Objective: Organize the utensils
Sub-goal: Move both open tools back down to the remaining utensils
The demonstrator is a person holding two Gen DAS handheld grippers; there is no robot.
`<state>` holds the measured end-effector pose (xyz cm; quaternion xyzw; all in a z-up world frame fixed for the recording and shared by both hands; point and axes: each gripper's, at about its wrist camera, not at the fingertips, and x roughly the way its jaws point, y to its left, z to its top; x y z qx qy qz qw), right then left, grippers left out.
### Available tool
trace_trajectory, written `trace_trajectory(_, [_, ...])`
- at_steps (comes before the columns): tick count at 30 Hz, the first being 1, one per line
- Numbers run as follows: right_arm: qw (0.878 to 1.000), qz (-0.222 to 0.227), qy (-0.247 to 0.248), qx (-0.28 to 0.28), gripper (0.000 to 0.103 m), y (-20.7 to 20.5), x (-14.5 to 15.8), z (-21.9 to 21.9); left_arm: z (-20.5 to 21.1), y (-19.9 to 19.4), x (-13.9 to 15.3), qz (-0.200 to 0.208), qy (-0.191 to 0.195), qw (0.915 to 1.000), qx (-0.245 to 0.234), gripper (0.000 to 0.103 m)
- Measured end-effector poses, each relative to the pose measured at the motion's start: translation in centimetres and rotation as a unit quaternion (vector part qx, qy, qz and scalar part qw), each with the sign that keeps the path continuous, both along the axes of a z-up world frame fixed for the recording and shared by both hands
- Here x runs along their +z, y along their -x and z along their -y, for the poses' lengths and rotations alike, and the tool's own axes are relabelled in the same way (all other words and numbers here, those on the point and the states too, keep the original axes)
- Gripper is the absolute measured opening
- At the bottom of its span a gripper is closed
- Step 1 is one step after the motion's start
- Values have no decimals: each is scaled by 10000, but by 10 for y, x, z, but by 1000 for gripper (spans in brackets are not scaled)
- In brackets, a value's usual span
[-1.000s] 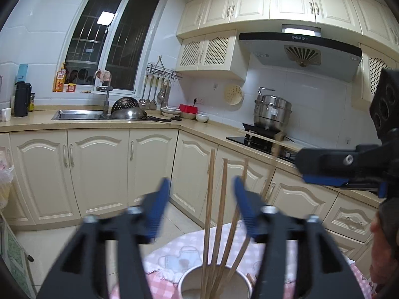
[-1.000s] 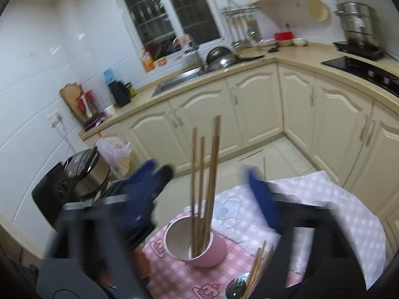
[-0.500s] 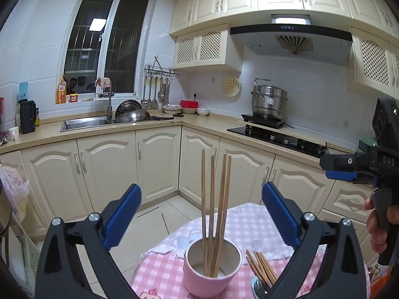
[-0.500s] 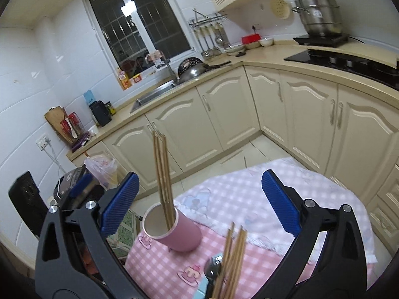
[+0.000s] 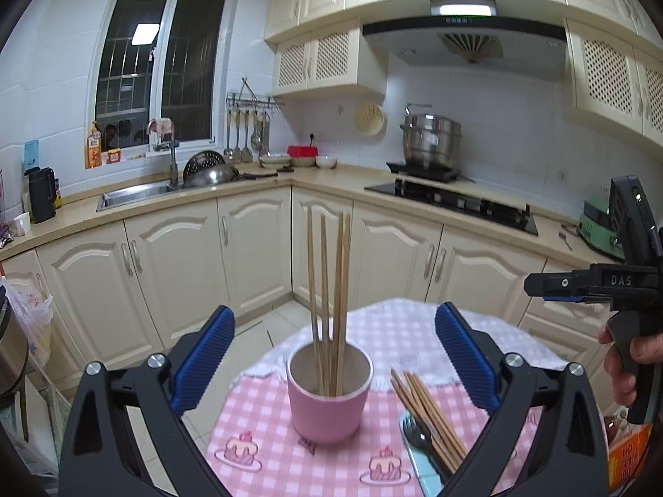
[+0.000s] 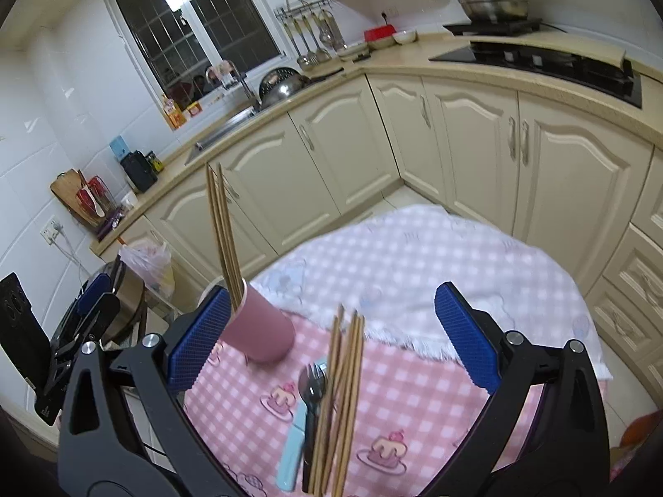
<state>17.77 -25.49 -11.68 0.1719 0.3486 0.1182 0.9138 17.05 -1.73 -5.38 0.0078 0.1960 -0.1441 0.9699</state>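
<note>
A pink cup stands on the pink checked tablecloth with several wooden chopsticks upright in it. Loose chopsticks lie to its right over a fork with a light-blue handle. My left gripper is open and empty, its fingers either side of the cup and nearer the camera. My right gripper is open and empty above the loose chopsticks and fork; the cup is just right of its left finger. The right gripper also shows at the left wrist view's right edge.
The round table's far half carries a white-lilac checked cloth. Cream cabinets, a sink and a hob line the far walls. A rice cooker and a plastic bag stand left of the table.
The left gripper has opened wide and drawn back from the upright chopsticks, which stay in the cup. The right gripper has swung right and lower over the loose chopsticks.
</note>
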Motion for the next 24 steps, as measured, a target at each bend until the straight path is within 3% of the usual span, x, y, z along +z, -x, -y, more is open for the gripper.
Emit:
trace_trajectory(8, [9995, -280, 145, 78, 97, 12, -24, 2, 12, 8, -22, -408, -149, 9991, 1, 95])
trace_trajectory(14, [9980, -557, 265, 123, 97, 18, -49, 4, 30, 7, -48, -953, -423, 9945, -18, 95])
trace_trajectory(24, [9945, -988, 290, 208, 97, 21, -84, 7, 60, -1, -120, -2224, -907, 9706, -134, 95])
